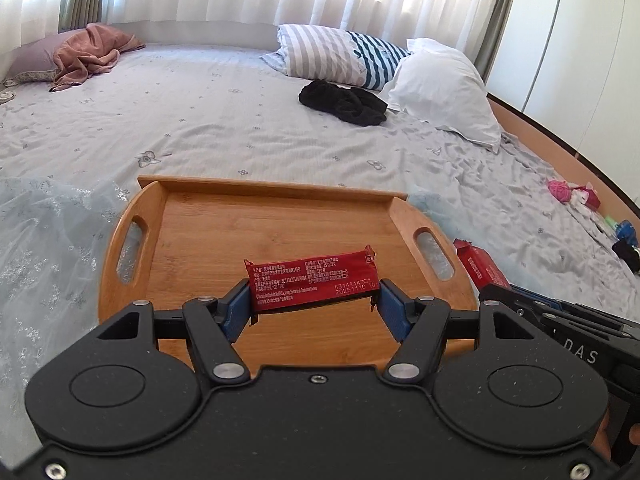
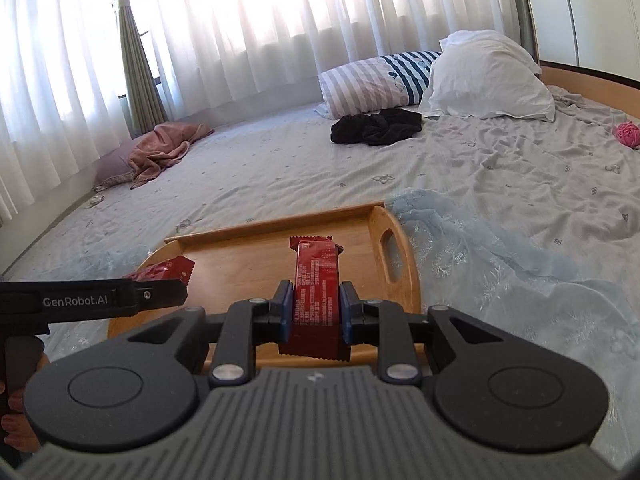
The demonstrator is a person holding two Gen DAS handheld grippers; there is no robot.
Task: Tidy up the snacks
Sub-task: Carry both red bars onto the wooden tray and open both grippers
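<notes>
Left gripper (image 1: pixel 314 300) grips one red bar (image 1: pixel 312 284) crosswise; right gripper (image 2: pixel 314 312) lengthwise.

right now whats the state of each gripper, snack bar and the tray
left gripper: shut on a red snack bar, gripped end to end
right gripper: shut on a second red bar, gripped across its width
wooden tray: on the bed, nothing lying in it

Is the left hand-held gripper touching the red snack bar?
Touching. In the left wrist view, the left hand-held gripper clamps the red snack bar by its ends, blue pads pressed against the wrapper.
</notes>
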